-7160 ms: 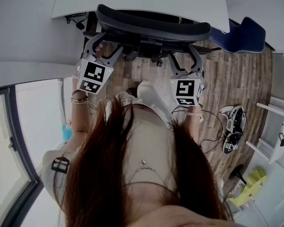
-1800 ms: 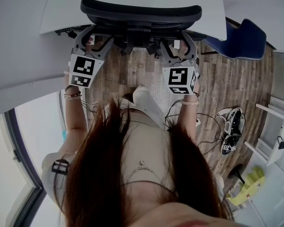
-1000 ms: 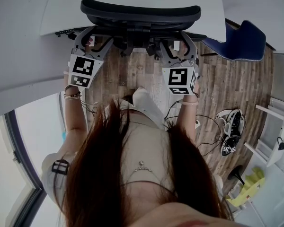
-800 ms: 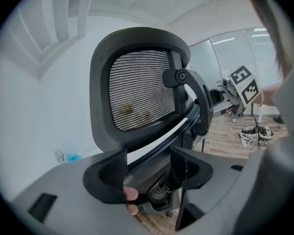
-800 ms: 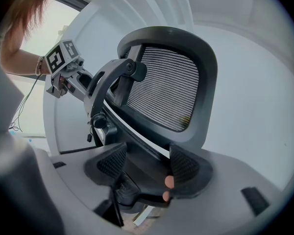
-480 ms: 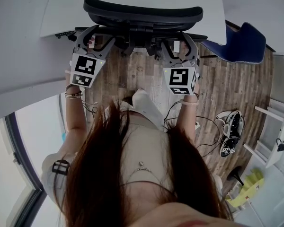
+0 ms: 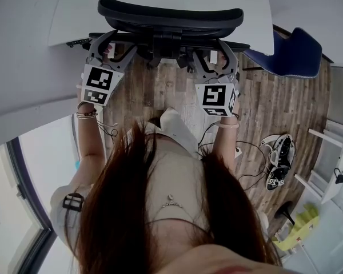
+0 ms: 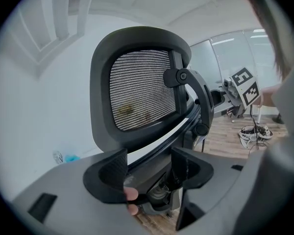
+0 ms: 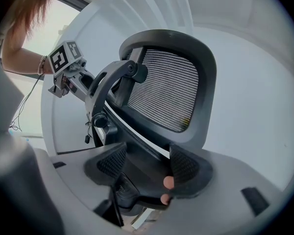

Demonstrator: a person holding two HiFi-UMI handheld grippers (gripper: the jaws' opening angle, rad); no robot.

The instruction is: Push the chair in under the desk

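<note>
Black mesh-backed office chair [image 7: 170, 17] stands at the near edge of the white desk [image 7: 80, 10], seat and base mostly beneath the desktop, backrest projecting on the near side. Left gripper [image 7: 113, 43] sits just short of that desk edge, jaws spread, with the chair's rear support frame passing between them; no clamping observed. Right gripper [image 7: 214, 53] is level with it, also released, its jaws straddling the same frame. Blue upholstered chair [image 7: 294, 47] stands off the desk's right corner on wood-plank floor [image 7: 280, 101].
</note>
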